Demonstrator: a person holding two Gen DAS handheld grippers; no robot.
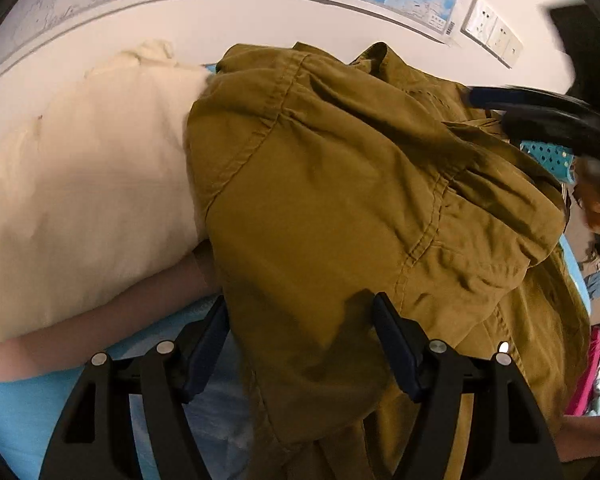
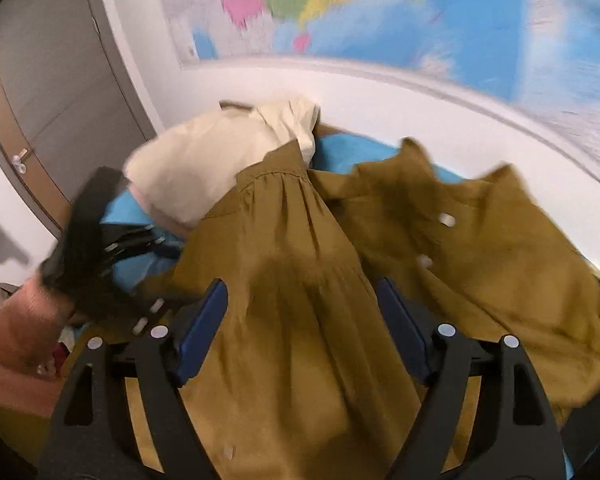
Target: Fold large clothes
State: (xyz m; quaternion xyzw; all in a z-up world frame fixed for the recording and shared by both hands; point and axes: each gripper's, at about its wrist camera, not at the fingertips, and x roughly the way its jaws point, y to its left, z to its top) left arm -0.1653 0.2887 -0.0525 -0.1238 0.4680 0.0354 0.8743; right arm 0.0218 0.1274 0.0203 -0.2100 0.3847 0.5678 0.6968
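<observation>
An olive-brown shirt (image 1: 340, 208) lies crumpled on a blue-covered surface (image 1: 16, 408); it also shows in the right wrist view (image 2: 300, 280), with buttons on its front panel. My left gripper (image 1: 300, 344) is open, jaws wide, just above the shirt's near edge. My right gripper (image 2: 302, 328) is open, jaws wide, over the shirt's gathered back. The right gripper shows blurred at the right of the left wrist view (image 1: 548, 116). The left gripper shows blurred at the left of the right wrist view (image 2: 92, 232). Neither holds cloth.
A cream garment (image 1: 80, 184) lies left of the shirt, also in the right wrist view (image 2: 204, 168). A wall map (image 2: 380, 4) hangs behind. A door (image 2: 40, 92) stands at left. A turquoise basket (image 1: 548, 156) and pink items (image 1: 588, 376) sit at right.
</observation>
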